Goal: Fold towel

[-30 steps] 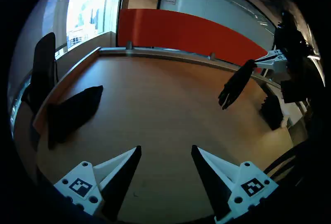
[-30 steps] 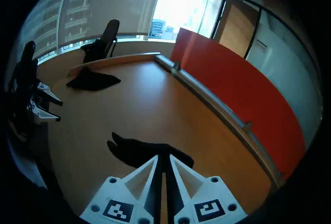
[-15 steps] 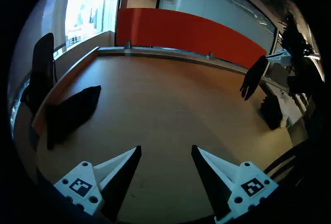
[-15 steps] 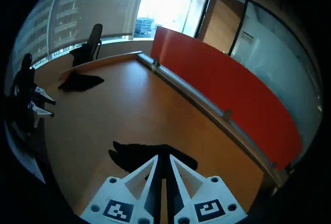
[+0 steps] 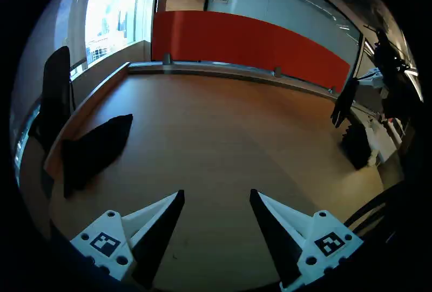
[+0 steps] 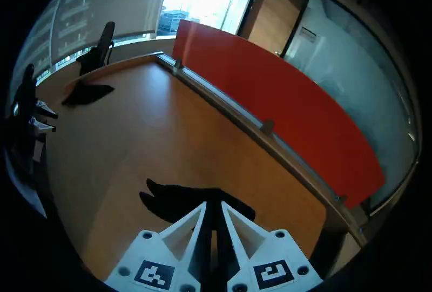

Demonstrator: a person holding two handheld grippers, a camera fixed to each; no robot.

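Note:
A dark towel lies crumpled near the left edge of the wooden table; the right gripper view has it far off. My left gripper hovers open over the near table, nothing between its fingers. My right gripper is shut on a second dark cloth, which spreads out past its fingertips. In the left gripper view that cloth hangs limp from the right gripper at the table's far right end, lifted off the wood.
An orange partition on a metal rail bounds the table's far side. A dark office chair stands by the left edge under the window. Another dark object sits past the right end. The person holding the left gripper stands at far left.
The right gripper has carried its hanging dark cloth steadily to the right, from over the table towards its right end. My left gripper has stayed open and still.

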